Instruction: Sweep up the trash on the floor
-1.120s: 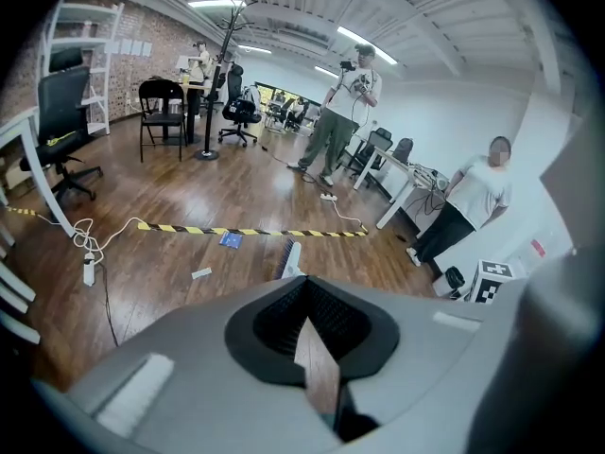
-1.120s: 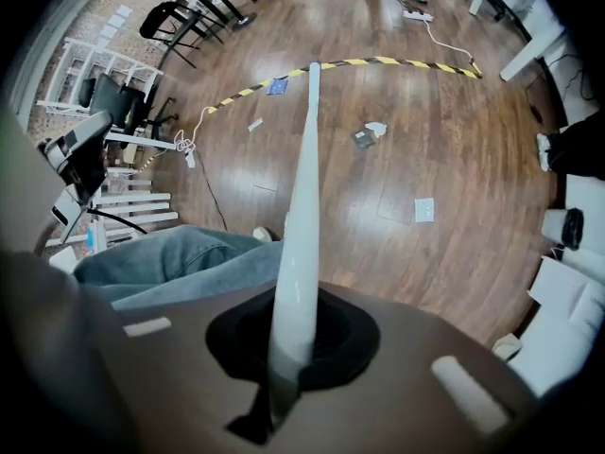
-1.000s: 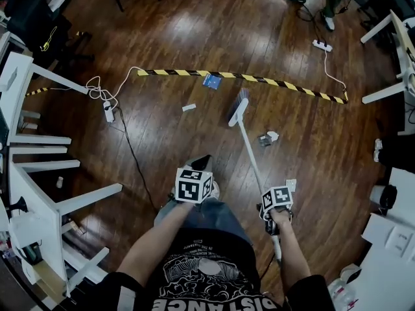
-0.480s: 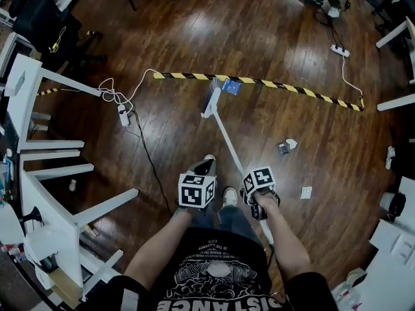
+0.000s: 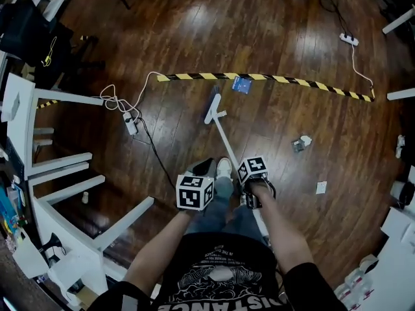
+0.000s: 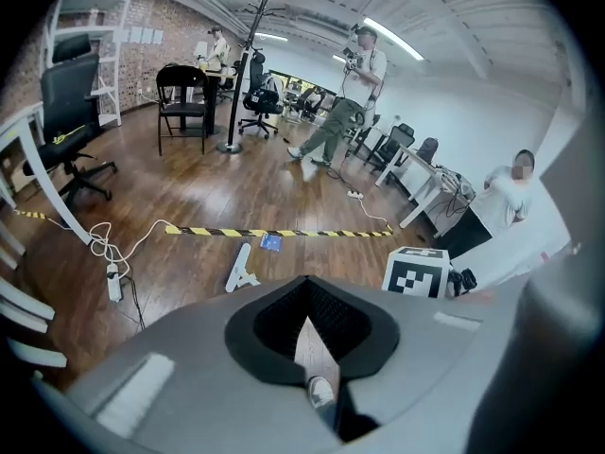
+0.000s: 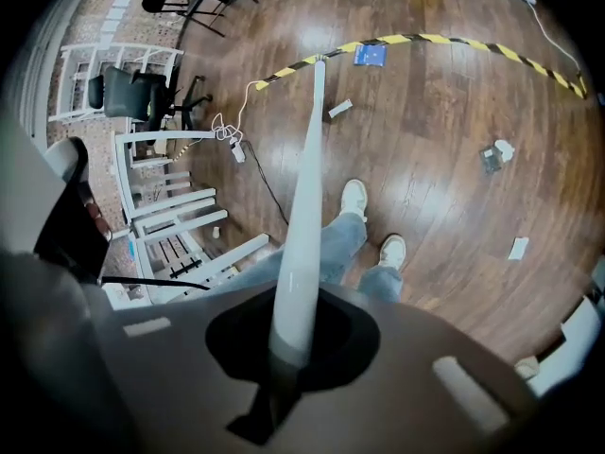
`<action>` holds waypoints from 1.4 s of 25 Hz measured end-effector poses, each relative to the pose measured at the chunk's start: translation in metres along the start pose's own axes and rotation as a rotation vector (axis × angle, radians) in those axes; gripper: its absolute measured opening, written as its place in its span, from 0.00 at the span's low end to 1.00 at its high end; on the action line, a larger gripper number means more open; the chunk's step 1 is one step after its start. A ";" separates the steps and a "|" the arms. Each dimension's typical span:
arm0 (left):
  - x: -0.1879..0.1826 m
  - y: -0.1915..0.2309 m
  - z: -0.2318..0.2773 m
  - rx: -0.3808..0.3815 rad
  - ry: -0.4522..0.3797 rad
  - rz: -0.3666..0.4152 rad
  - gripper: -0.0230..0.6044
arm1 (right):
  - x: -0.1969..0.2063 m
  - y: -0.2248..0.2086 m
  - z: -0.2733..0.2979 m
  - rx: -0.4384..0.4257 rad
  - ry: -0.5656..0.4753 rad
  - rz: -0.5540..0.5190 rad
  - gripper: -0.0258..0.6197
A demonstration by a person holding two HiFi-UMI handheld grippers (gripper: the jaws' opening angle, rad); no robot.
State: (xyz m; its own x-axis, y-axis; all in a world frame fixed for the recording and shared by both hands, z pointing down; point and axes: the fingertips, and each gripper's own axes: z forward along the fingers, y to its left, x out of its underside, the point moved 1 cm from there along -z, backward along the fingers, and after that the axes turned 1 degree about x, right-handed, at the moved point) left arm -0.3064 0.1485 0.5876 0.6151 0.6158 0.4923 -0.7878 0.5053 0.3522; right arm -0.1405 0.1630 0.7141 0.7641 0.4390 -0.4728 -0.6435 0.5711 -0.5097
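Sweeping leftward over the last second, the broom head (image 5: 213, 107) has crossed from the right of the blue packet (image 5: 243, 84) to its left, and the right tool (image 5: 248, 185) has drawn in close to the left tool (image 5: 205, 166) in front of my body. From the head view, the broom head sits just beside a small white scrap (image 5: 222, 115) on the wooden floor (image 5: 194, 37), short of the striped tape (image 5: 292, 81) on which the packet lies. A crumpled piece (image 5: 300, 143) and a flat white paper (image 5: 321, 187) lie well apart to the right, so I judge I am early in the gathering, in the middle of a stroke. From the left gripper view, that tool's jaws meet at the tips with nothing between them; only a sliver of floor and my shoe (image 6: 319, 392) shows through, with the broom head ahead and the packet beyond it. From the right gripper view, the jaws are clamped on the pale broom handle (image 7: 304, 206), which runs away toward the tape, with the scrap lying to the right of its far end. The next move, as I read it, calls for dragging the scrap back toward the right-hand litter with the bristles kept flat, while steering clear of the power strip (image 5: 131, 123) and its cable on the left. I see no dustpan in any view.
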 end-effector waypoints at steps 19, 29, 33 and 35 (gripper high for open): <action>-0.015 -0.087 0.055 0.118 0.085 0.152 0.04 | 0.064 -0.107 -0.028 -0.070 -0.054 0.223 0.04; -0.002 -0.184 0.087 0.136 0.097 0.211 0.05 | 0.116 -0.197 -0.064 -0.012 -0.056 0.219 0.05; 0.004 -0.218 0.097 0.147 0.104 0.232 0.05 | 0.137 -0.234 -0.080 -0.001 -0.068 0.247 0.05; 0.009 -0.236 0.102 0.153 0.106 0.240 0.04 | 0.150 -0.252 -0.086 0.001 -0.074 0.265 0.05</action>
State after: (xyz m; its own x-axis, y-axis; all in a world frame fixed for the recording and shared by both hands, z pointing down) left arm -0.1189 -0.0272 0.5904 0.4040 0.7707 0.4927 -0.9018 0.2453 0.3558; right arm 0.1323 0.0248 0.7101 0.5707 0.6226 -0.5355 -0.8212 0.4304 -0.3747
